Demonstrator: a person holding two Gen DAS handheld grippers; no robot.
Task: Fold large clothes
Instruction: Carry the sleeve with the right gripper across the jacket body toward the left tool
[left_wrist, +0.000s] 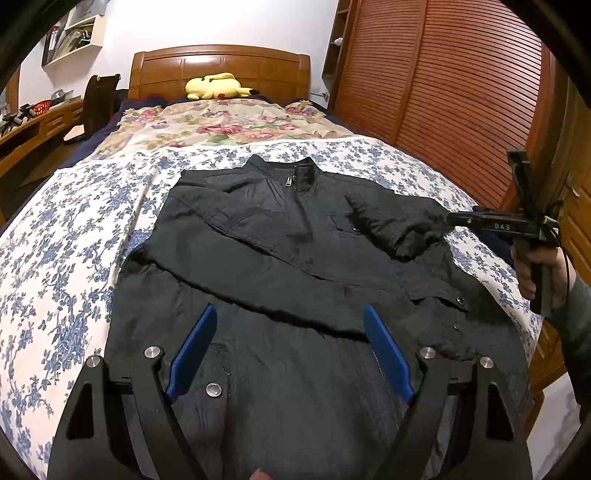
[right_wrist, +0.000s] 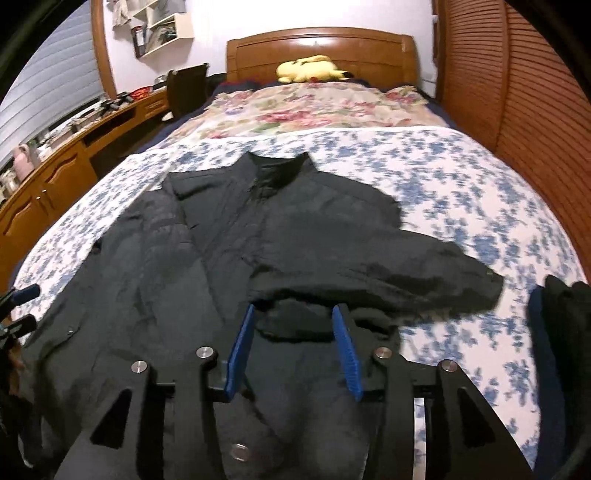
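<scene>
A large black jacket lies front-up on the bed, collar toward the headboard; one sleeve is folded across its chest. My left gripper is open, hovering over the jacket's lower part. My right gripper is open, its blue fingers spread just above the jacket near the other sleeve, which lies out to the right. In the left wrist view the right gripper sits at the jacket's right side beside that sleeve. The left gripper's blue tips show at the right wrist view's left edge.
The bed has a blue-flowered sheet and a pink floral quilt beyond the jacket. A yellow plush toy lies by the wooden headboard. A slatted wooden wardrobe stands on the right, a desk on the left.
</scene>
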